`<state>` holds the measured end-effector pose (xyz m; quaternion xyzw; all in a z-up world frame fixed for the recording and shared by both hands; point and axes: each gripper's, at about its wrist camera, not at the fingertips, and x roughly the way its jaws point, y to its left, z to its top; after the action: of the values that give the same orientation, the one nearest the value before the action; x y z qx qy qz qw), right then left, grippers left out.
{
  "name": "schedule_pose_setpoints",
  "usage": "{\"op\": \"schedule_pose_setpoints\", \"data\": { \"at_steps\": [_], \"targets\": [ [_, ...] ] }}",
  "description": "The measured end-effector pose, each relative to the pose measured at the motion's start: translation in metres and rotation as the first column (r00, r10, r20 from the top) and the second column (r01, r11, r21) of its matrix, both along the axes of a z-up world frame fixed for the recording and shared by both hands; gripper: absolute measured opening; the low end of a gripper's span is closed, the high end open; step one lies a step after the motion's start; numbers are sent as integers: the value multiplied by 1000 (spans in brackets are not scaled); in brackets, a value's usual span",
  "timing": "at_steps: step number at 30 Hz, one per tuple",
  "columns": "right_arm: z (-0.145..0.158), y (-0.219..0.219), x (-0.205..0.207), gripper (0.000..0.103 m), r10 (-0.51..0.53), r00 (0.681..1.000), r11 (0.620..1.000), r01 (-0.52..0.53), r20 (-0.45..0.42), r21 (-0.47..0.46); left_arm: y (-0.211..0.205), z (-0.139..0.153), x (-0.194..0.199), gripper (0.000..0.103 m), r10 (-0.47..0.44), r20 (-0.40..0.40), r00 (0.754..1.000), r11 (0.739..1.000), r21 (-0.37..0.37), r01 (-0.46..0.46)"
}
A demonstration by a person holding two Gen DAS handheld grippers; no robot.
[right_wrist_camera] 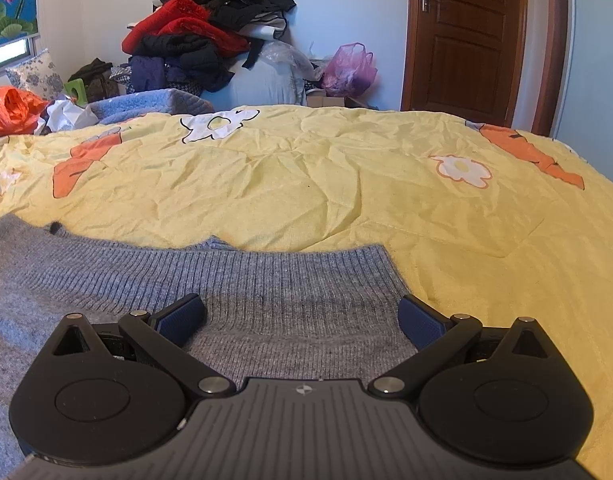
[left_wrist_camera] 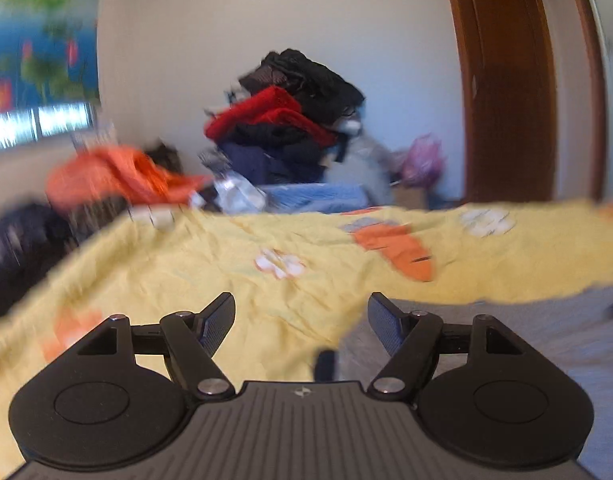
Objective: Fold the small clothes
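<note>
A grey knitted sweater (right_wrist_camera: pixel 210 280) lies flat on the yellow flowered bedspread (right_wrist_camera: pixel 326 184), its ribbed hem toward the far side. My right gripper (right_wrist_camera: pixel 302 310) is open just above the sweater near its right edge, holding nothing. In the left wrist view, which is blurred, the sweater (left_wrist_camera: pixel 506 332) lies at the lower right. My left gripper (left_wrist_camera: pixel 301 312) is open and empty above the bedspread (left_wrist_camera: pixel 186 272), with its right finger over the sweater's left edge.
A tall pile of red, black and navy clothes (right_wrist_camera: pixel 202 32) stands behind the bed by the wall. An orange plastic bag (right_wrist_camera: pixel 10 110) lies at the far left and a pink bag (right_wrist_camera: pixel 350 66) near a brown wooden door (right_wrist_camera: pixel 466 40).
</note>
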<state>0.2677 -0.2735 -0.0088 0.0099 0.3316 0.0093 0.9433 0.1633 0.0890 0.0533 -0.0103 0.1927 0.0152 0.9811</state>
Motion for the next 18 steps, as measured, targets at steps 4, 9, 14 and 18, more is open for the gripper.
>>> {"op": "schedule_pose_setpoints", "data": {
  "at_steps": [4,9,14,18],
  "targets": [
    [1,-3,0,102,2,1000,1000,-2,4,21,39,-9,-57,80,-133,-110,985,906,-416,76],
    [1,-7,-1,102,2,1000,999,-3,12,52,55,-33,-103,80,-126,-197,972,785,-619,-24],
    [1,-7,-2,101,1,1000,998,-2,14,57,71,-65,-120,80,-186,-238,953,565,-820,-94],
    [1,-8,-2,101,0,1000,998,-1,15,60,72,-75,-120,80,-167,-272,948,529,-836,-147]
  ]
}}
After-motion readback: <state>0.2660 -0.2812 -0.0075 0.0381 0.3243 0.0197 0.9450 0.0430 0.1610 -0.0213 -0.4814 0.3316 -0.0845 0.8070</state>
